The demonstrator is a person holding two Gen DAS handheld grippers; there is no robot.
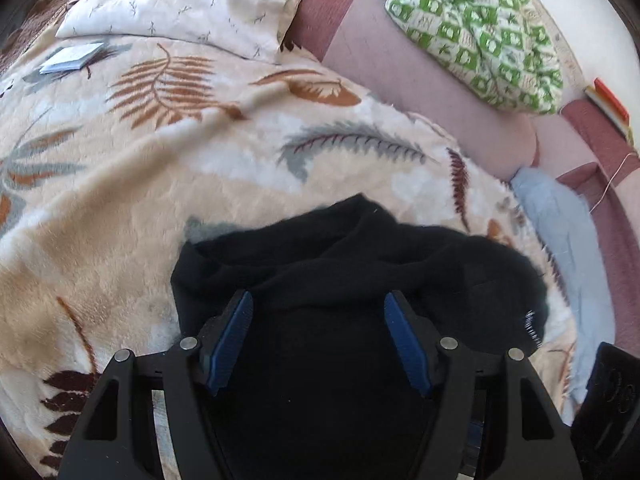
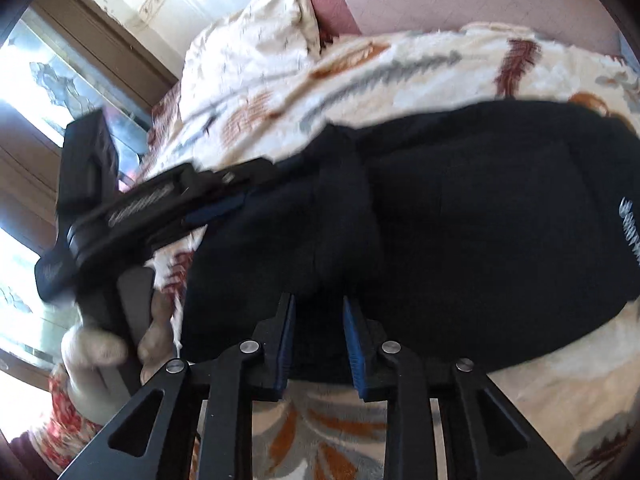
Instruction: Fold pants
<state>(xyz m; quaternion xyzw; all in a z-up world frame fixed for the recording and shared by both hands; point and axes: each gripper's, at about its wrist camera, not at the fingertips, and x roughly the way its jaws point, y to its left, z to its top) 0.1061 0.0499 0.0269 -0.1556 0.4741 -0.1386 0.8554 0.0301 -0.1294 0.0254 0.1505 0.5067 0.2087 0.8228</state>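
Note:
The black pants [image 1: 352,256] lie bunched in folds on a cream leaf-patterned blanket [image 1: 140,184]. White lettering [image 1: 532,326] shows on their right edge. My left gripper [image 1: 318,306] is open, its blue pads [image 1: 234,328] spread wide over the near part of the pants. In the right wrist view the pants [image 2: 460,220] spread wide across the blanket [image 2: 400,64]. My right gripper [image 2: 319,308] sits at their near edge, jaws narrowly apart with black cloth between the pads [image 2: 354,336]. The left gripper [image 2: 224,206] shows there at the pants' left side, a hand [image 2: 100,344] holding it.
A cream pillow [image 1: 192,0] lies at the back, a green patterned cloth [image 1: 480,28] on a pink sofa edge [image 1: 420,80] at right. A pale blue cloth [image 1: 568,248] lies beside the pants. A small booklet [image 1: 72,60] lies far left. A window [image 2: 40,92] is left.

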